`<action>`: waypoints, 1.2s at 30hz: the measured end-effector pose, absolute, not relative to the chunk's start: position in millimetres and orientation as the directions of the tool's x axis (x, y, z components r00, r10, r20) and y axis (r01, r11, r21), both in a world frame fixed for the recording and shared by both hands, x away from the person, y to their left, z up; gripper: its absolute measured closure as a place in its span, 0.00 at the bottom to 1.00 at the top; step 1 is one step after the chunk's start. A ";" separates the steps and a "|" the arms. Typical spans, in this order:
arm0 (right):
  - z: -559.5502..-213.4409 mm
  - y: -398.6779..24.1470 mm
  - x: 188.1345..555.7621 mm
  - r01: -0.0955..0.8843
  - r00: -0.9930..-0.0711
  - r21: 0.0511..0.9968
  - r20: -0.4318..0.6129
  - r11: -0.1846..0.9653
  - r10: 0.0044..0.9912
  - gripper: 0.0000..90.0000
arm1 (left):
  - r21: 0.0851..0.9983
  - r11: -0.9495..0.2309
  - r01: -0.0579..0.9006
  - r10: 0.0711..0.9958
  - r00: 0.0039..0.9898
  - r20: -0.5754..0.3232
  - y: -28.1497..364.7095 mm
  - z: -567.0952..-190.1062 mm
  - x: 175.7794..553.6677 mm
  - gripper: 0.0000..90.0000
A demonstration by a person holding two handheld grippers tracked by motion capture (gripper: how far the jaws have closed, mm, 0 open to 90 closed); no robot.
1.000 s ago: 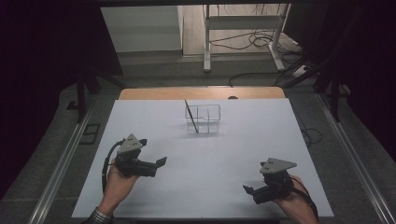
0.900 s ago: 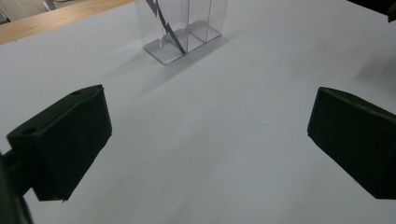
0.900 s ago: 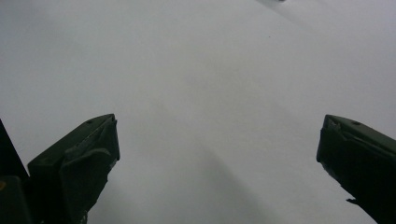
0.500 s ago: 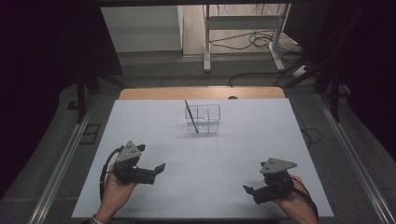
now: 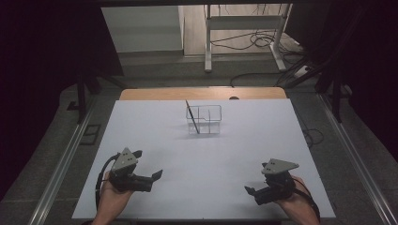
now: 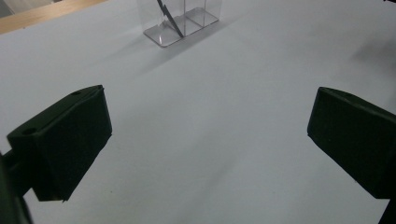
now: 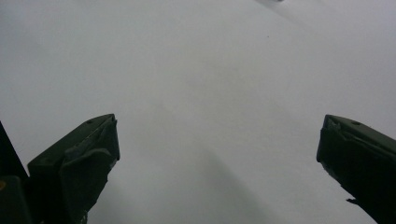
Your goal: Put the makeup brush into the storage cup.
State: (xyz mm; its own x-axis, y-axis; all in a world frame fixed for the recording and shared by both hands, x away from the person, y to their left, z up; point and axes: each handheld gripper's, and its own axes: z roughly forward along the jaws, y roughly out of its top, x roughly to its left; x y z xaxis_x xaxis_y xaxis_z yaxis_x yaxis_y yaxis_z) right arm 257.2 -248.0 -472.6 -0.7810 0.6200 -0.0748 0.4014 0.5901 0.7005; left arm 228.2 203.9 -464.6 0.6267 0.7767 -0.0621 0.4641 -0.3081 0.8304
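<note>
Worktop [image 5: 234, 150], white and flat, carries a clear plastic divided box [image 5: 204, 120] at its far middle, a thin dark stick [image 5: 192, 117] leaning inside. Our left tool [image 5: 157, 175] and right tool [image 5: 248, 191] hang spread, empty; a hasty reach could topple that light box.

Clear divided holder [image 5: 205, 119], dark pen [image 5: 192, 116] leaning inside, mid-table

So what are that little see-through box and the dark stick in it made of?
The box looks like clear hard plastic, perhaps acrylic: the table shows through its glossy walls and dividers. The stick leaning inside is thin, dark and matt; plastic or metal, I cannot tell which.
</note>
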 end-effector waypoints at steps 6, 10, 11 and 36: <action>-473.1 -247.8 257.3 0.404 -0.781 0.699 -0.073 0.590 0.621 0.00 | 0.825 -0.317 0.467 0.778 0.626 -0.055 205.6 -467.2 222.5 0.01; -473.5 -248.1 257.5 0.407 -0.780 0.697 -0.070 0.590 0.621 0.00 | 0.821 -0.329 0.467 0.778 0.627 -0.045 206.0 -468.7 218.7 0.01; -473.5 -248.2 257.6 0.407 -0.780 0.697 -0.070 0.590 0.622 0.00 | 0.821 -0.331 0.466 0.778 0.627 -0.042 206.4 -469.0 217.7 0.01; -473.3 -250.8 257.9 0.416 -0.772 0.709 -0.056 0.570 0.633 0.00 | 0.812 -0.332 0.480 0.804 0.594 -0.022 222.0 -479.4 190.1 0.01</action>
State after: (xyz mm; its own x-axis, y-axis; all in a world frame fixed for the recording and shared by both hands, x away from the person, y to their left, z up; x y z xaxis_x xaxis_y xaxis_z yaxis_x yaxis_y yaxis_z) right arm 257.9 -250.8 -473.3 -0.7724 0.6326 -0.0560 0.4156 0.5702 0.7086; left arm 190.1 222.0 -479.4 0.5937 0.8044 -0.0217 0.4797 -0.3321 0.8122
